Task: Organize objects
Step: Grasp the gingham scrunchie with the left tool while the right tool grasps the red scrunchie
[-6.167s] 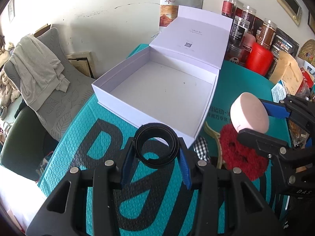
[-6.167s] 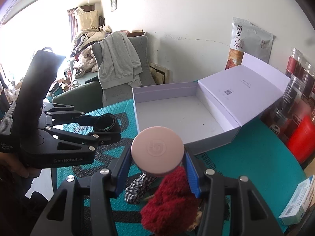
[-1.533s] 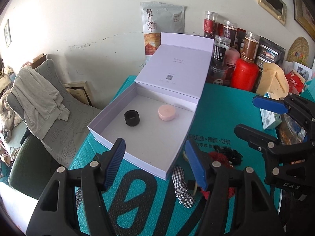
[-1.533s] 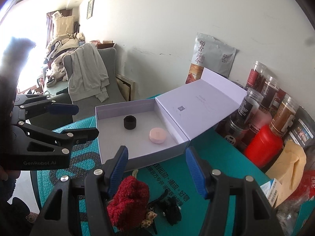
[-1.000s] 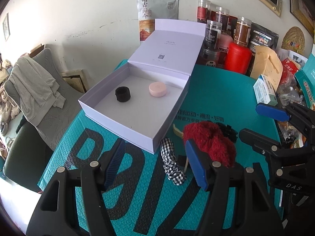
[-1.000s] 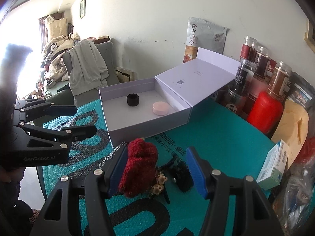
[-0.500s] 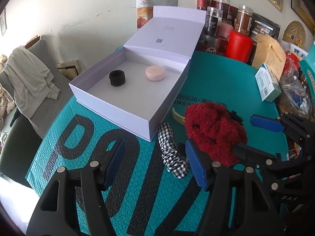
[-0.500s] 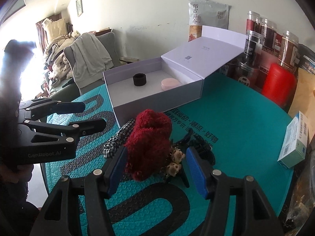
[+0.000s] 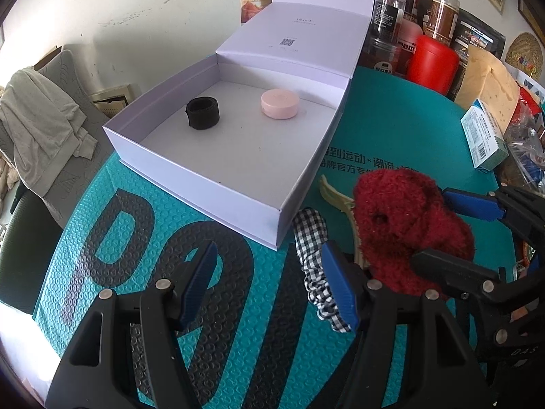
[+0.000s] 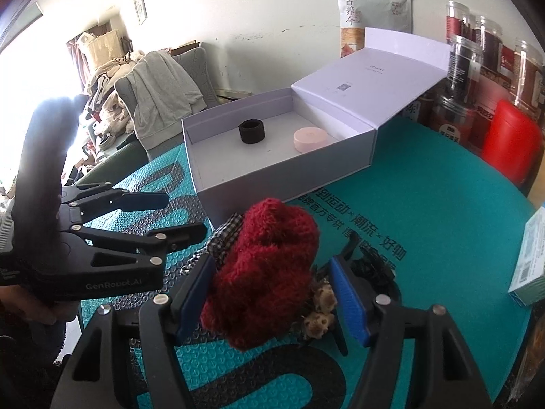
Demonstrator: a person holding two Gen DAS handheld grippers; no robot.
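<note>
The right gripper (image 10: 272, 293) stands with jaws apart and opening, straddling the red scrunchie (image 10: 265, 272) without the pads visibly pressing on it; the left gripper (image 9: 269, 283) is also apart, with nothing between its pads, just beside the checked scrunchie (image 9: 313, 259) at the near right corner of the box (image 9: 190, 184). The step in hand looks like a second pick-up from the pile on the mat (image 10: 442, 204) that covers the desk: the black band (image 9: 203, 113) and pink puck (image 9: 280, 103) already lie toward the far side of the box floor, while the two scrunchies, a small bear charm (image 10: 320, 310), a black clip (image 10: 371, 269) and a cream clip (image 9: 335, 197) lie outside, near the middle of the mat by the box's near wall. Next, I judge, the right jaws must settle lower and close on the soft red bulk without catching the charm, and the left must shift right over the checked cloth. Readable writing: "GenRobot.AI" on the left gripper's body, a partial "DAS" on the right one, large Chinese characters on the pouch (image 10: 371, 3) at the wall, white Chinese print with "×" on the mat, and a QR code on the open lid (image 9: 296, 41); jar labels are too small.
</note>
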